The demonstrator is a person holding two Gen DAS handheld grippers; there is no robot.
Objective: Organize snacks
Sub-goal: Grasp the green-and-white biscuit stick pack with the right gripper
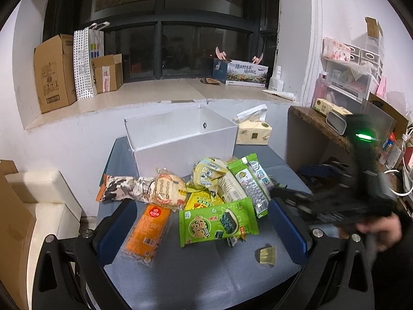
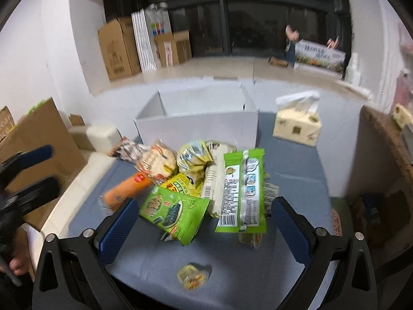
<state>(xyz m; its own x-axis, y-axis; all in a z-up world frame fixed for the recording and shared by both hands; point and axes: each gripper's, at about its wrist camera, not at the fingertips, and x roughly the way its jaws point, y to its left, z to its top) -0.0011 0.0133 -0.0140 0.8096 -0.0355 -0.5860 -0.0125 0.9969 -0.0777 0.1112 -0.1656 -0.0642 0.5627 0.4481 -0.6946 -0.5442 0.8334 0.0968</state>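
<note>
Both my jaws stand wide, empty. Risk: the green seaweed packet (image 1: 218, 222) overlaps neighbours before the white open box (image 1: 180, 139); a careless pinch drags several.

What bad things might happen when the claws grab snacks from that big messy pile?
The packets overlap, so lifting the green seaweed packet may drag its neighbours along. The small jelly cup sits apart near the table front and could get knocked off. Both open claws aim at one pile and might bump.
</note>
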